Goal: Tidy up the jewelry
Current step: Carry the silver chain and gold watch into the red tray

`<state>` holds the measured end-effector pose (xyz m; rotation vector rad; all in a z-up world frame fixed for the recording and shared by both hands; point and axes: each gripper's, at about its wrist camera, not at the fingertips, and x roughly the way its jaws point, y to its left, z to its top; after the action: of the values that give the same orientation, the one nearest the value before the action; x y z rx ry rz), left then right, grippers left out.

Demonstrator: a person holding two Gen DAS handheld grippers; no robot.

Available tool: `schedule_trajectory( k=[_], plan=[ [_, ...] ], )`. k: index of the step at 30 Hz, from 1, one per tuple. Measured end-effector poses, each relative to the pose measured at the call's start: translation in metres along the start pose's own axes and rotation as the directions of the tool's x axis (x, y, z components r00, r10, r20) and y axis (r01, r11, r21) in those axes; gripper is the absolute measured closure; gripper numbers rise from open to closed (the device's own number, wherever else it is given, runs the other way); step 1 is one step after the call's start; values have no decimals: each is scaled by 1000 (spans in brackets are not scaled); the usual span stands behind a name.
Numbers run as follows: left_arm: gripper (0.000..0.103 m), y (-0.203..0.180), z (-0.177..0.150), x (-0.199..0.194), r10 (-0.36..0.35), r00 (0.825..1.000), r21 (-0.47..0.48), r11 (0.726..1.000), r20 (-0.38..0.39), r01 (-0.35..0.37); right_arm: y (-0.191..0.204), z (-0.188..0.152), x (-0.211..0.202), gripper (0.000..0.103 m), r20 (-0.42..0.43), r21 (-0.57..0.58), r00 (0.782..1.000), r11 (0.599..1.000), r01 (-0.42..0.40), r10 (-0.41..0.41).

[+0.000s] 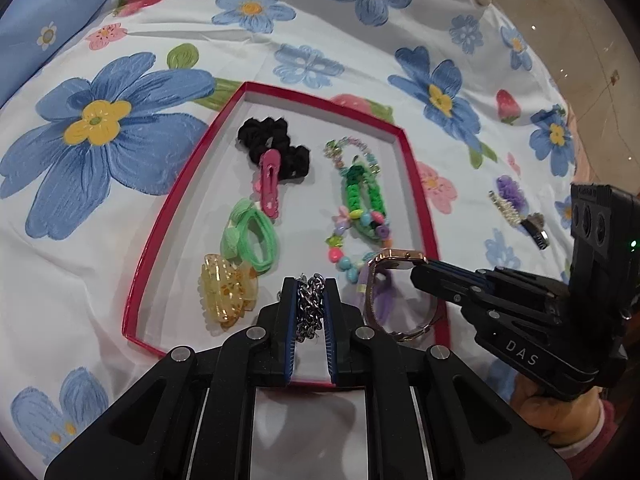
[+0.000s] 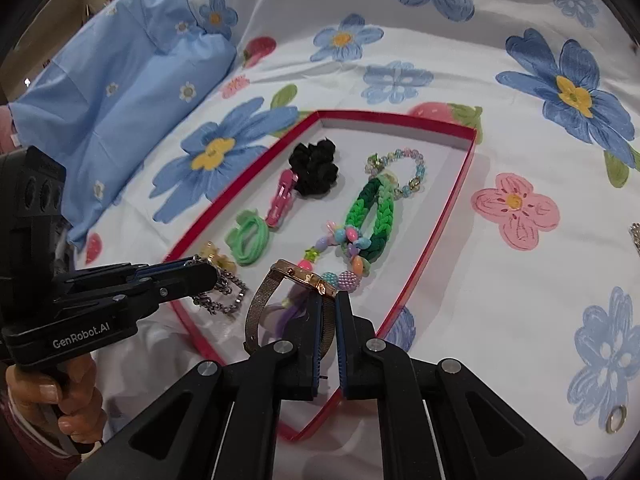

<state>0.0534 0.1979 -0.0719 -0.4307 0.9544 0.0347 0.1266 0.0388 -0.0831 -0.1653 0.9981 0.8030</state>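
My left hand-held gripper [image 1: 311, 304] squeezed on silver chain [image 1: 310, 300], right hand-held gripper [image 2: 329, 312] squeezed on gold watch [image 2: 296, 284]. Both hang over near edge of red tray [image 1: 140, 280] on bed. Chain could snag bead string [image 1: 348, 256] (very close). Watch may tip, slip out.

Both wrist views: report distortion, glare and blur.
Left wrist view: fisheye bows the red tray edges, dark corner vignette, glare spots on the floor top right. Right wrist view: same bowing; the chain looks soft.
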Motion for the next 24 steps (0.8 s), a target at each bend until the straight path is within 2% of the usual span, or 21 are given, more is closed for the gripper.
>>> schedule_trajectory(
  k=[7, 24],
  plan=[
    [92, 8, -2, 14, 10, 1000, -13, 1000, -30, -10, -3, -1, 16, 97, -46, -19, 999, 1000, 5, -6],
    [92, 7, -6, 25, 16, 998, -13, 1000, -55, -17, -3, -1, 21, 95, -61, -24, 998, 1000, -9, 8]
  ],
)
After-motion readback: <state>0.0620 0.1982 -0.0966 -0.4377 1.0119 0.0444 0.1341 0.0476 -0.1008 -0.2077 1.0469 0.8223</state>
